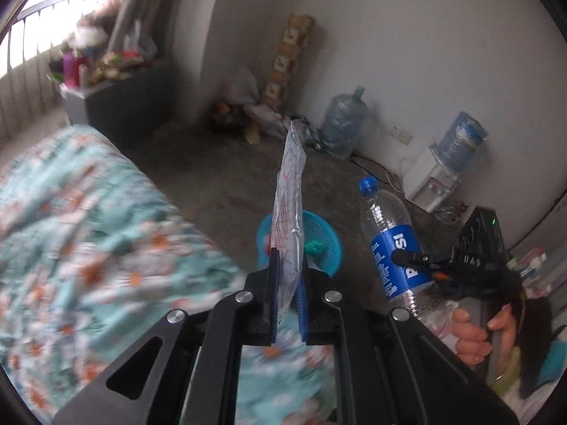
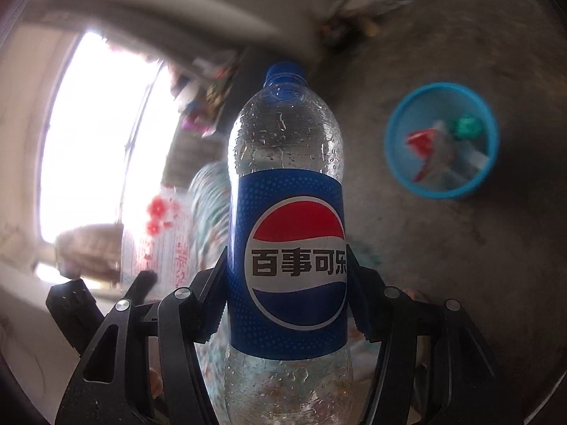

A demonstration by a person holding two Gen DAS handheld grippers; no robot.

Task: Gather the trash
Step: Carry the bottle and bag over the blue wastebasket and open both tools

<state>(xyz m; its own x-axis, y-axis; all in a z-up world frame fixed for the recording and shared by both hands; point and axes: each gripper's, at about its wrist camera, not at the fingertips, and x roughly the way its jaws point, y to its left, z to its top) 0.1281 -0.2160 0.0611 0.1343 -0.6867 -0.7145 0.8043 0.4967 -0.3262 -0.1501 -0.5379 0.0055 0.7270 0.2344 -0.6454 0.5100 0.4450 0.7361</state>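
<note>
My left gripper [image 1: 287, 272] is shut on a clear plastic wrapper with red print [image 1: 291, 191], which stands up between the fingers. Behind it a blue trash basket [image 1: 326, 237] sits on the floor. My right gripper [image 2: 287, 276] is shut on an empty Pepsi bottle [image 2: 287, 212] with a blue cap and blue label. The bottle also shows in the left wrist view [image 1: 397, 244], held by the right gripper [image 1: 411, 258]. In the right wrist view the basket [image 2: 397, 148] holds red, green and clear scraps. The wrapper [image 2: 156, 237] and left gripper [image 2: 106, 290] show at left.
A bed with a teal floral cover [image 1: 88, 248] fills the left. A water dispenser [image 1: 439, 173], a big water jug [image 1: 343, 120] and a heap of clutter [image 1: 248, 113] line the far wall. The concrete floor [image 1: 219, 177] lies between.
</note>
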